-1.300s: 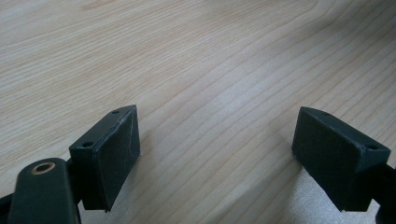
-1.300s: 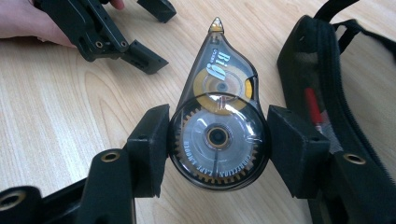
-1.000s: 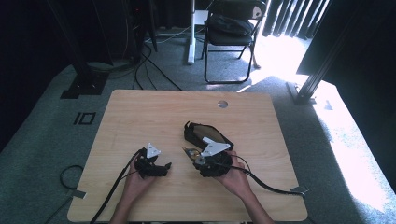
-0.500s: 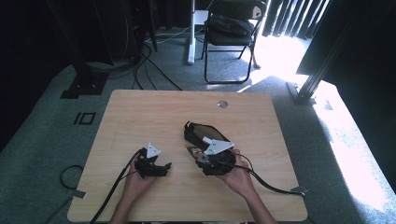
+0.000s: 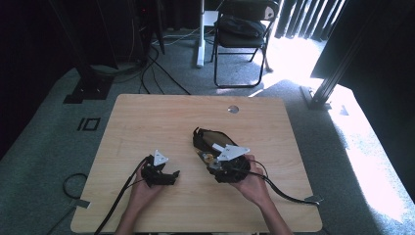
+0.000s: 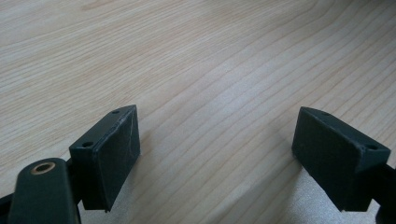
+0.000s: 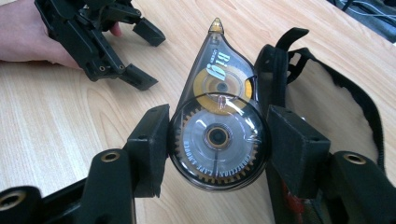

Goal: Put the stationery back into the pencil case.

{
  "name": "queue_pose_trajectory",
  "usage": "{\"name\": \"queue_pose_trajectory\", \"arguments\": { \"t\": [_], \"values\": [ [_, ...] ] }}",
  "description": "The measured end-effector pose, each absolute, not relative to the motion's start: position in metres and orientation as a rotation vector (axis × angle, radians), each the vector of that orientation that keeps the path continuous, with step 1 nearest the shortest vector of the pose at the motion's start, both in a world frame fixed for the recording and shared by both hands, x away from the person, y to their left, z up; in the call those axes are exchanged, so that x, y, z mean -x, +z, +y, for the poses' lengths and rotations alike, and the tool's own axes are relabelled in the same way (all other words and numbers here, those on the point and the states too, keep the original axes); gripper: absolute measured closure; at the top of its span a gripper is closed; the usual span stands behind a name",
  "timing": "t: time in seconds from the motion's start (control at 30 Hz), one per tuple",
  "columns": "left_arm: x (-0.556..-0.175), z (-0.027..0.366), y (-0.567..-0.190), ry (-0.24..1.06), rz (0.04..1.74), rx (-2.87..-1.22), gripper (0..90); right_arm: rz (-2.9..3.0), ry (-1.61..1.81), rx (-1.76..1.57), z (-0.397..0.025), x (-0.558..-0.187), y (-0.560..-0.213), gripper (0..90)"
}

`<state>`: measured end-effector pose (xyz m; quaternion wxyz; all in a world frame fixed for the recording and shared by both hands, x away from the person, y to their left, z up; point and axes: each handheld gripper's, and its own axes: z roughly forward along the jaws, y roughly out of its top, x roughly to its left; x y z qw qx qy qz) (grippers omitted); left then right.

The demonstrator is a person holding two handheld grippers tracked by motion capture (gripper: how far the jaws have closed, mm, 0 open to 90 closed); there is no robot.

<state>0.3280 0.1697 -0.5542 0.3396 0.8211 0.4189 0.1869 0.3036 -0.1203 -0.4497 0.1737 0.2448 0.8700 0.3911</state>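
Right gripper view: the right gripper [image 7: 217,144] clamps a correction tape dispenser [image 7: 218,126] between its two black jaws, one pad on each side of the round body.
Dispenser position: held just above the table [image 7: 56,116], nose pointing away from the camera, directly beside the open mouth of a black pouch [image 7: 327,107].
Left gripper state: the left gripper [image 6: 217,158] is released, jaws spread wide with nothing but wood grain between them; in the high view it [image 5: 160,172] rests on the table, well apart from the pouch [image 5: 208,139].
Likely step: judged as moving the dispenser either into or out of the pouch; the pictures do not settle which.
Risk 1, slip: the dispenser shell is smooth, glossy and curved, and the flat pads meet it on narrow contact patches. A twist of the hand could rotate it or squeeze it out forward.
Risk 2, snag: the pouch rim is soft fabric with a strap loop standing up near the nose. The tip could catch there, and the unrestrained pouch would slide.
Risk 3, crushing: judged low, though a thin plastic shell may flex under a hard grip.
Materials, dispenser: translucent smoke-grey teardrop casing, toothed clear reel inside, amber spool ahead of it, amber tip.
Materials, pouch: limp black textile, lighter lining.
Materials, table: pale wood-grain laminate, matte, rounded corners.
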Motion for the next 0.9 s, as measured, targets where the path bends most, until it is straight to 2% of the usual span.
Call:
{"name": "queue_pose_trajectory", "arguments": {
  "t": [0.9],
  "values": [
    [-0.328,0.170,-0.554,0.488,1.087,-2.141,15.6,2.428,1.097,-0.691,-0.134,-0.305,-0.434,41.2]
  ]
}}
